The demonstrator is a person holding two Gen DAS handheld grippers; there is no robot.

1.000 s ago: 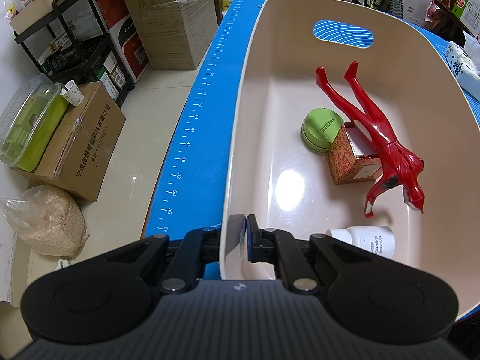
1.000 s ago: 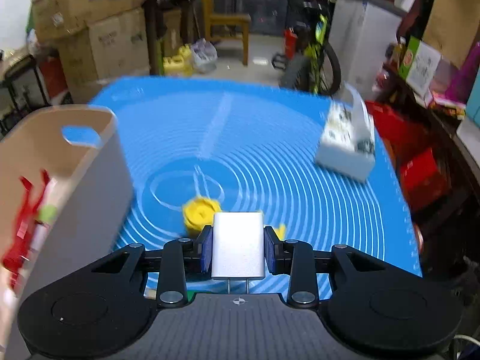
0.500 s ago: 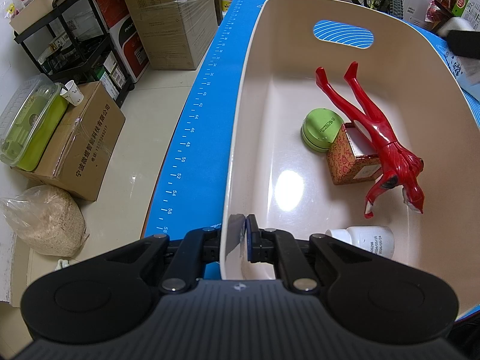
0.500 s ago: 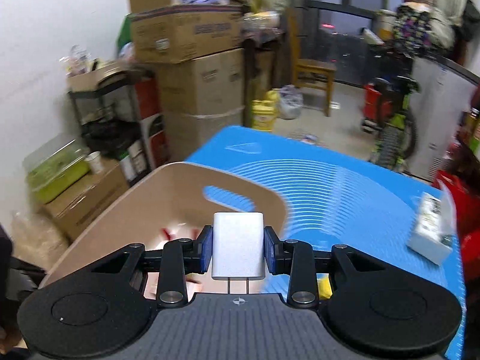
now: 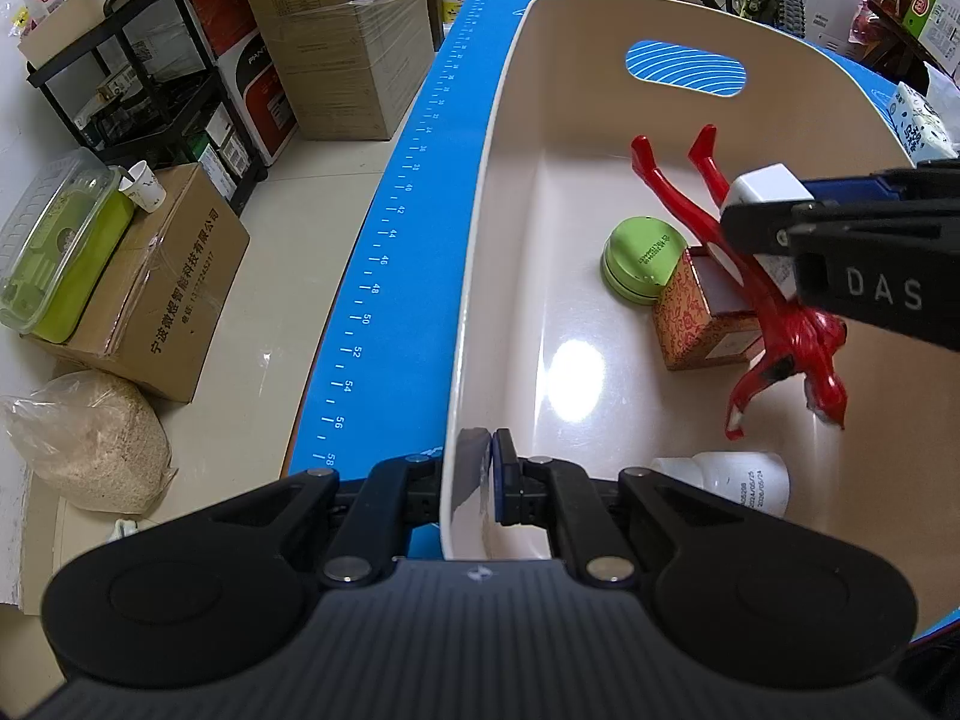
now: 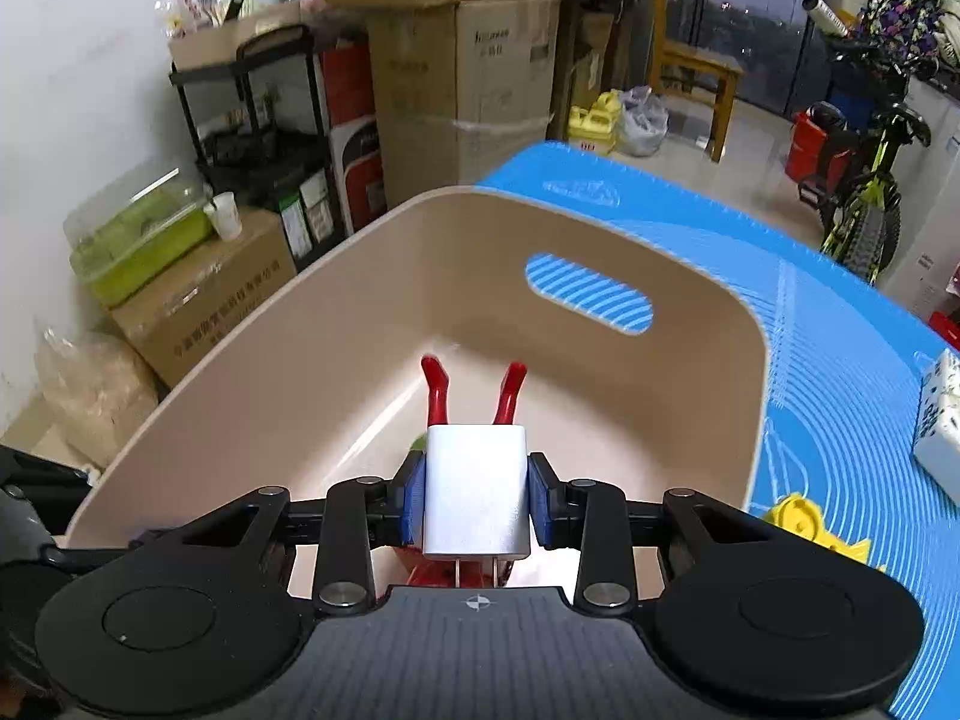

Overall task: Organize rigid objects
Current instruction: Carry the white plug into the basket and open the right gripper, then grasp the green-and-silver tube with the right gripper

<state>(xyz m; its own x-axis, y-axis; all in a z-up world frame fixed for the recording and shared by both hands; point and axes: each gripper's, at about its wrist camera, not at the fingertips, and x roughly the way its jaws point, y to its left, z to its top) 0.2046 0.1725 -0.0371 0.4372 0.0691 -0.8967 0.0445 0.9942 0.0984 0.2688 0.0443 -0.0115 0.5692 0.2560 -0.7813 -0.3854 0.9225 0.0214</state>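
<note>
A beige bin (image 5: 600,30) (image 6: 336,324) stands on the blue mat (image 5: 420,210). My left gripper (image 5: 477,468) is shut on the bin's near rim. Inside lie a red figure (image 5: 774,312) (image 6: 438,390), a green round tin (image 5: 642,258), a patterned red box (image 5: 690,318) and a white bottle (image 5: 732,477). My right gripper (image 6: 477,495) (image 5: 774,198) is shut on a white plug adapter (image 6: 477,492) (image 5: 762,183), which hangs over the bin above the red figure. A yellow toy (image 6: 801,519) sits on the mat outside the bin, to the right.
A white patterned box (image 6: 939,426) (image 5: 921,123) lies on the mat to the right of the bin. Cardboard boxes (image 5: 336,36), a black shelf (image 5: 138,78), a green lidded container (image 5: 54,246) and a sack of grain (image 5: 90,438) stand on the floor to the left.
My right gripper has swung left with the plug adapter, from above the mat by the yellow toy to over the bin. It now enters the left wrist view. The left gripper stayed still.
</note>
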